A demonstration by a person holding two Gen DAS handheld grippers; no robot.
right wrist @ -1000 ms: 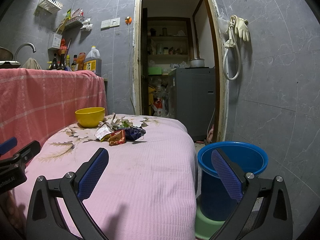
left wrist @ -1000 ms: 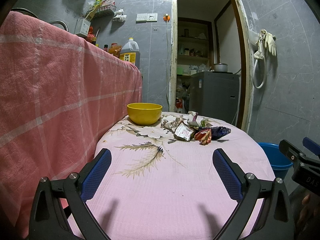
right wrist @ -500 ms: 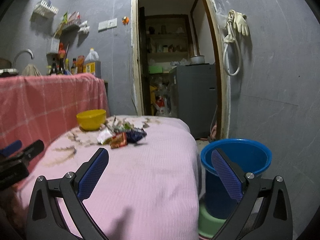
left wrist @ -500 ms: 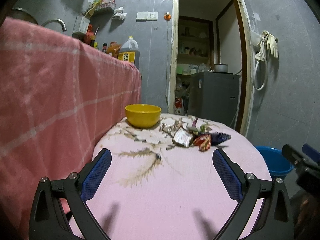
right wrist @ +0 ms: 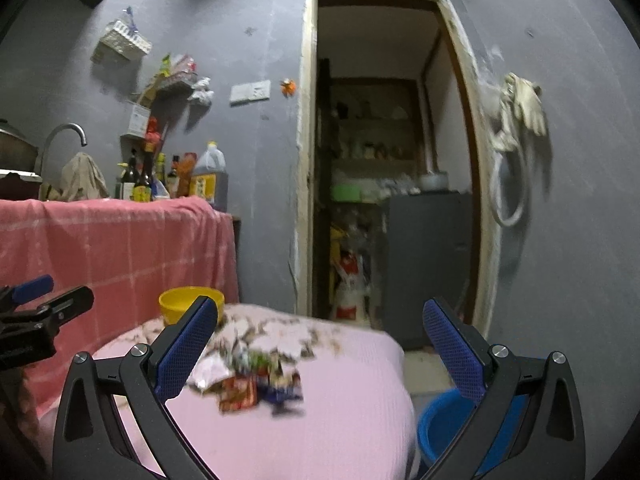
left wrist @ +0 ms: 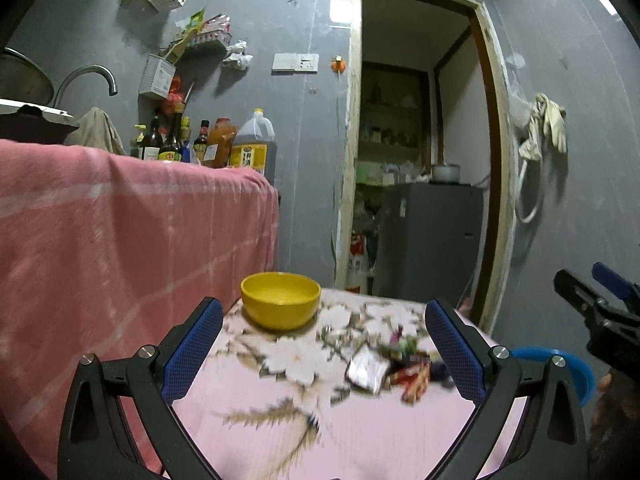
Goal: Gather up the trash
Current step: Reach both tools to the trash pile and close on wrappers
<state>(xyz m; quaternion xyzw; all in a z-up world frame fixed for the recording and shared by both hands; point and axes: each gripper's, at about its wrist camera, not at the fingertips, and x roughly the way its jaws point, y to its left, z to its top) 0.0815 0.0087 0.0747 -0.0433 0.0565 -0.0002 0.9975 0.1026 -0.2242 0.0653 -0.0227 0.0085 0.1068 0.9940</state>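
A pile of crumpled snack wrappers (left wrist: 394,368) lies on the pink flowered tablecloth (left wrist: 360,432), blurred; it also shows in the right wrist view (right wrist: 252,380). A yellow bowl (left wrist: 280,298) stands behind it, also in the right wrist view (right wrist: 180,302). A blue bucket (right wrist: 444,424) stands on the floor right of the table, its rim showing in the left wrist view (left wrist: 576,368). My left gripper (left wrist: 320,356) is open and empty above the table, short of the pile. My right gripper (right wrist: 320,354) is open and empty, over the table's right part.
A counter draped in pink cloth (left wrist: 120,232) rises at the left, with bottles (left wrist: 172,140) and an oil jug (left wrist: 252,144) on top. A doorway (left wrist: 416,160) with a grey cabinet lies behind the table. Gloves and a hose (left wrist: 540,140) hang on the right wall.
Both cameras have tilted upward and the views have blurred. The trash pile and bowl now sit lower in both views. Both grippers stay open.
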